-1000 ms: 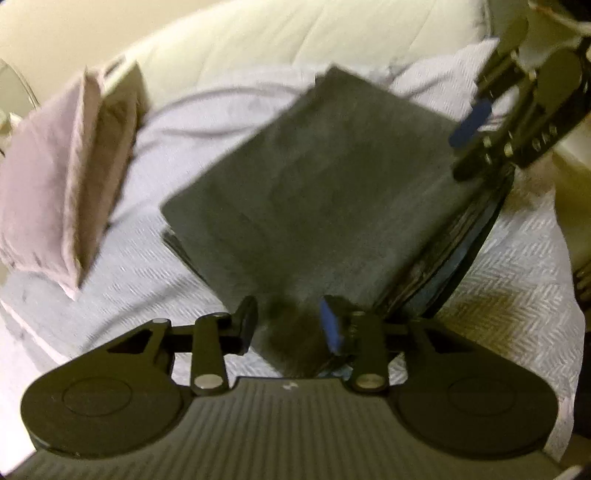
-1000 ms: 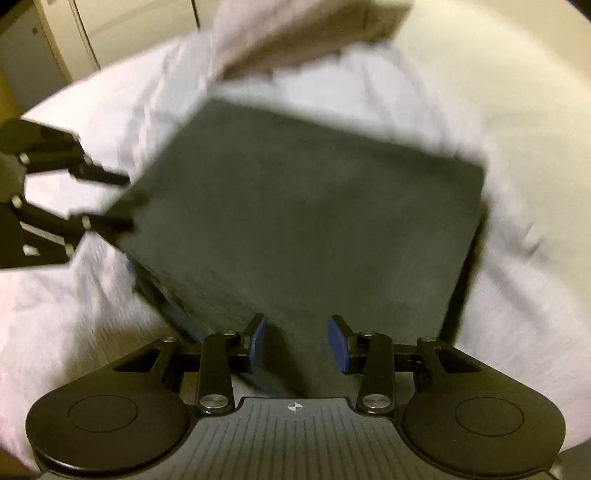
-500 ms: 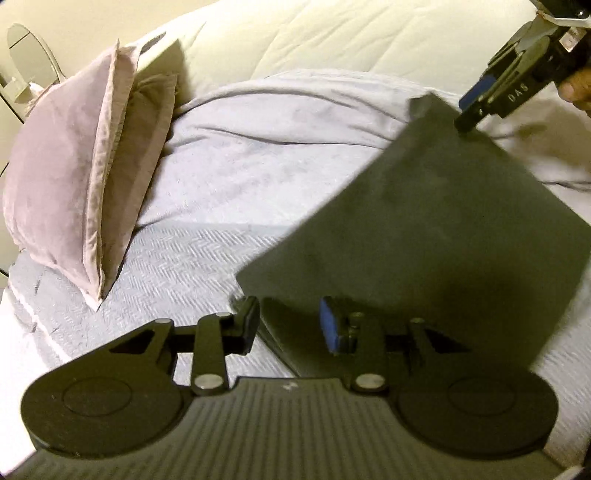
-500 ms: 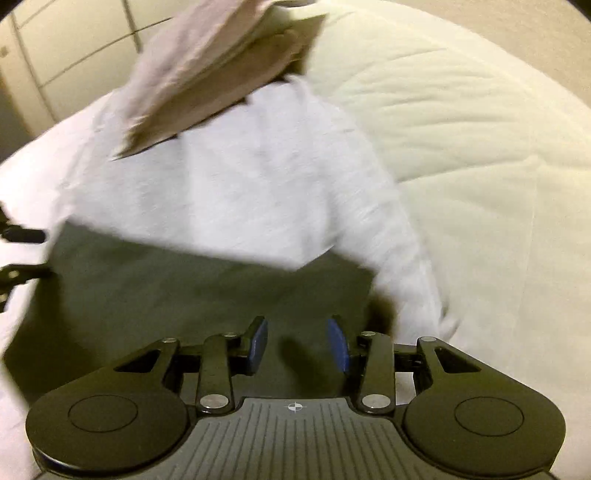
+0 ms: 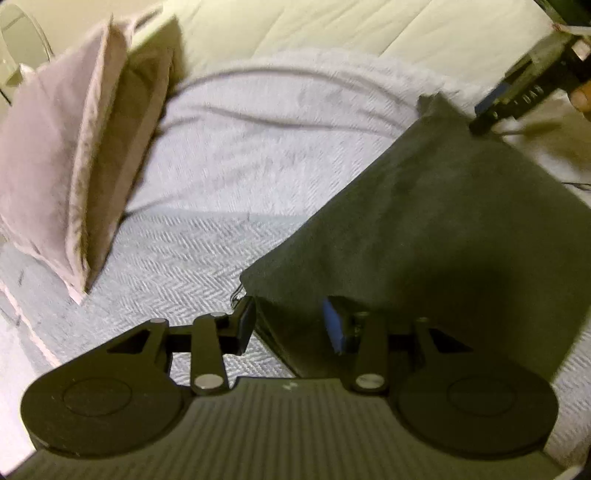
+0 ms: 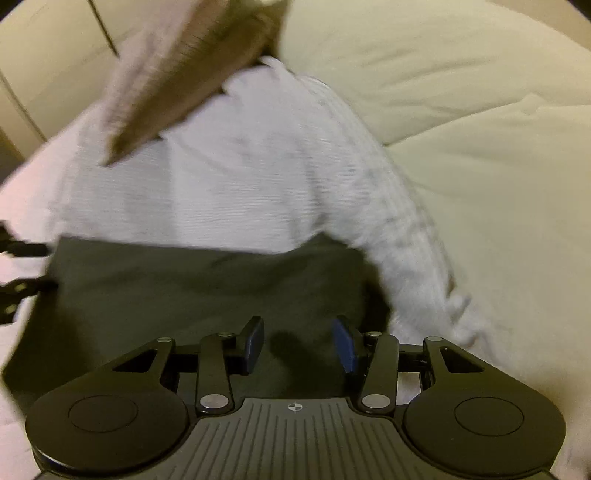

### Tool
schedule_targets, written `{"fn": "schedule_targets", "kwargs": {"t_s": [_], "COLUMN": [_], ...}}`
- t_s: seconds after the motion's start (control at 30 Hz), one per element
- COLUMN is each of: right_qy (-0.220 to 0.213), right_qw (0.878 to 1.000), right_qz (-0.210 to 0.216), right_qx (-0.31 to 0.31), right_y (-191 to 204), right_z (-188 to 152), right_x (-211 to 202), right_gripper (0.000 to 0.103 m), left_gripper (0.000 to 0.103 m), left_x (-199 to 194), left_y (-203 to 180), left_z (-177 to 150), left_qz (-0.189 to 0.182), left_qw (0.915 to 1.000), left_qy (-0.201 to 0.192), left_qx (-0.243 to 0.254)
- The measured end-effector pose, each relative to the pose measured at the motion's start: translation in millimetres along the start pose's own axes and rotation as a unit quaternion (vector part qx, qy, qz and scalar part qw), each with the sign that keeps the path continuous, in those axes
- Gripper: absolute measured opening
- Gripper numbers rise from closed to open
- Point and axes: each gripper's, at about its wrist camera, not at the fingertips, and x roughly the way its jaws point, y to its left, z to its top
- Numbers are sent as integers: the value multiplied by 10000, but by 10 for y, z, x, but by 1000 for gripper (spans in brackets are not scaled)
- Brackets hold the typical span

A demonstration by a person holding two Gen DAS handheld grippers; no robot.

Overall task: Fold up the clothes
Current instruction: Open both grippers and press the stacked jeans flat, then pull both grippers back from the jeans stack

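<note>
A dark grey folded garment (image 5: 436, 236) lies flat on the pale woven bedspread (image 5: 177, 258). My left gripper (image 5: 288, 325) is open, its jaws either side of the garment's near-left corner, which lies between them. In the right wrist view the garment (image 6: 184, 288) spreads left under my right gripper (image 6: 298, 343), which is open just above its near-right part. The right gripper also shows in the left wrist view (image 5: 517, 96) at the garment's far corner. The left gripper's fingertips (image 6: 22, 269) show at the garment's left edge.
A pinkish-mauve cushion (image 5: 62, 166) stands upright at the left of the bedspread, also blurred in the right wrist view (image 6: 184, 74). A cream quilted duvet (image 5: 332, 26) lies behind and to the right (image 6: 461, 110).
The garment was carried across and laid down flat on the bedspread. Both grippers stayed open at its corners; the last half second shows only small shifts.
</note>
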Motion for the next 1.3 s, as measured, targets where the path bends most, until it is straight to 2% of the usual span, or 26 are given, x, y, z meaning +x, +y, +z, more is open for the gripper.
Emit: {"fn": "schedule_targets", "kwargs": {"t_s": [0.1,0.17,0.23,0.37,0.53,0.7,0.83,0.93,0.97,1.0,1.03,1.13,1.23,1.3], "right_qy": [2,188,434,444,383,326,177,-94,-169,-243,-317,-411,-412,-379], "right_qw": [9991,9978,9971,9971,9971,9962,9978,9990,9993,9993,9991,9979,9950,9938], "right_qz": [342,489,493,356,469,440,410,133,25,-83,-191,-498,-835,-873], "right_qx": [-236,-400,-378,-508,-451,-677,-480,-409,-347,-283,-218,87,363,582], "right_y": [245,364,423,497,591,664,655,695,728,761,794,990,1229,1392], "right_z": [-341,-589,-776,-892,-1099,-1267,-1205,-1299,-1370,-1441,-1512,-1812,-2095,-2238], "right_x": [-211,-229,-125,-134,-286,-277,-329,-560,-638,-716,-793,-1005,-1166,-1254], "right_gripper": [46,46,46,46,46,46,46,50,53,66,74,76,77,78], "left_gripper": [33,34,32,32,30,30,30,31,35,40,50,57,69,78], "left_x": [-239,-236,-193,-259,-518,-374,-402,-571,-633,-695,-767,-971,-1166,-1340], "left_y": [-224,-427,-595,-648,-734,-863,-830,-876,-896,-925,-964,-1104,-1242,-1291], "left_z": [-181,-352,-517,-551,-580,-632,-557,-605,-641,-688,-754,-987,-1204,-1320], "left_qz": [-338,-530,-421,-305,-195,-125,8,190,255,321,329,208,190,226], "left_qw": [9993,9977,9977,9987,9995,9991,9991,9995,9995,9994,9994,9992,9984,9964], "left_qy": [-14,224,238,223,117,289,286,194,154,113,76,-10,33,-18], "left_qx": [157,344,471,332,204,292,311,139,78,11,-79,-333,-538,-813]}}
